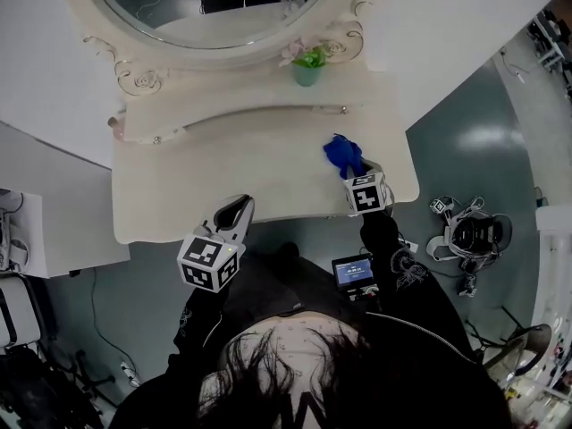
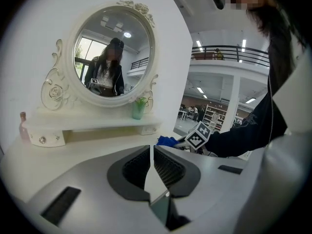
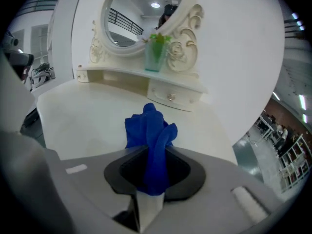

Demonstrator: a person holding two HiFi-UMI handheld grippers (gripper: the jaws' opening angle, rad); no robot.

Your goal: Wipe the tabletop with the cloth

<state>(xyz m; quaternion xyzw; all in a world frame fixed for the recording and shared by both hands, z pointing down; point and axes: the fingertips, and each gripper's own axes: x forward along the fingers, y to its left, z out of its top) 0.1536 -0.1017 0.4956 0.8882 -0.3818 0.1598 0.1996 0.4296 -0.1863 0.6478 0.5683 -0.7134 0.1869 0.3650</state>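
Right claw [image 3: 155,152] pinching blue cloth [image 3: 147,126], bunched lengthwise, sticking straight forward

— Where does the head view sit?
— High above the surface [image 1: 179,186], facing steeply down across its front edge.
— And the claw views?
— Low, each looking along its own claw toward the back edge: the left claw [image 2: 151,150] from the front edge, the right claw [image 3: 155,155] by the right front corner, close on the cloth [image 3: 146,126]. All three share the mirror [image 1: 214,7].
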